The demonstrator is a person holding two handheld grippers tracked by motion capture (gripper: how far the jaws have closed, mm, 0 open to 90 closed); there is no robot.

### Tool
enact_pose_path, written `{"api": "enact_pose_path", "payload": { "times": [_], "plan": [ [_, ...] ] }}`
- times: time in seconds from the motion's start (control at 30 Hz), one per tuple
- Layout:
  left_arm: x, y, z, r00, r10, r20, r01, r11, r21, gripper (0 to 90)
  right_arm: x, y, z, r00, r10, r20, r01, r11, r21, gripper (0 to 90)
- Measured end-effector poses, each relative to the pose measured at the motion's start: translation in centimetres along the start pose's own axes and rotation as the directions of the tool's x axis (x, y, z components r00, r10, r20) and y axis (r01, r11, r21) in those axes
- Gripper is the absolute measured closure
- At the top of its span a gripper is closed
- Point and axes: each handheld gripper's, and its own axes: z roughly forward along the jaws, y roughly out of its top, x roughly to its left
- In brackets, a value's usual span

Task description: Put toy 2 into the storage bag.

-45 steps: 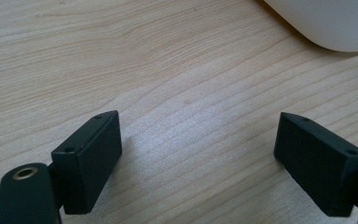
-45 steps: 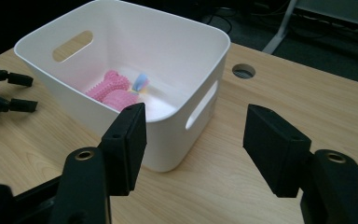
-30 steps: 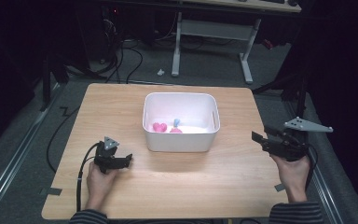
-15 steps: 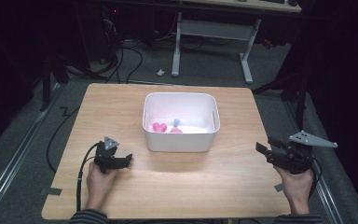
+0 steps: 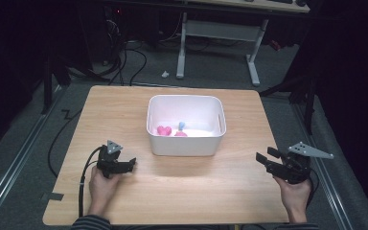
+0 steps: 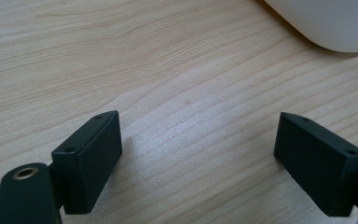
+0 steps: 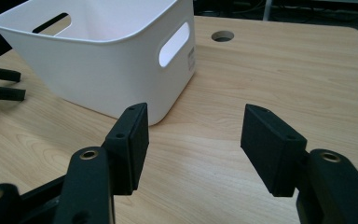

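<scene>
A white plastic bin [image 5: 186, 143] stands in the middle of the wooden table [image 5: 124, 110]. Inside it lie two pink items [image 5: 164, 130] and a small blue one [image 5: 181, 125]. My left gripper [image 5: 133, 163] rests low on the table to the bin's left, open, with bare wood between its jaws [image 6: 198, 154]. My right gripper [image 5: 263, 156] is held at the table's right edge, open and empty [image 7: 193, 135], pointing toward the bin [image 7: 107, 60]. The bin's corner [image 6: 326, 23] lies ahead of the left gripper.
A round cable hole [image 7: 223, 35] sits in the table beyond the bin. The left gripper's tips [image 7: 4, 88] appear far off in the right gripper view. Desk legs [image 5: 218, 43] and cables [image 5: 139, 57] stand on the floor behind the table.
My right gripper has dropped lower and drifted toward the table's right front edge. The left gripper has stayed in place.
</scene>
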Motion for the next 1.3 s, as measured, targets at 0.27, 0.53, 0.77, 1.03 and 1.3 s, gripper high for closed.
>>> {"api": "enact_pose_path", "payload": {
  "times": [0.27,0.53,0.77,1.03,1.3],
  "plan": [
    [0.0,0.0,0.0,1.0000,0.000,0.000,0.000,1.0000,0.000,15.2,0.2,-1.0,1.8,0.9997,0.017,-0.017,-0.016,1.000,0.025,42.1],
    [0.0,0.0,0.0,1.0000,0.000,0.000,0.000,1.0000,0.000,15.2,0.4,-1.9,3.4,0.9990,0.032,-0.030,-0.031,0.999,0.044,42.3],
    [0.0,0.0,0.0,1.0000,0.000,0.000,0.000,1.0000,0.000,15.2,0.7,-2.3,5.0,0.9992,0.024,-0.033,-0.022,0.998,0.066,42.4],
    [0.0,0.0,0.0,1.0000,0.000,0.000,0.000,1.0000,0.000,15.2,0.9,-2.9,6.9,0.9995,0.020,-0.026,-0.017,0.996,0.088,42.4],
    [0.0,0.0,0.0,1.0000,0.000,0.000,0.000,1.0000,0.000,15.2,0.5,-3.7,8.4,0.9995,0.027,-0.018,-0.025,0.993,0.118,42.3]
  ]
}}
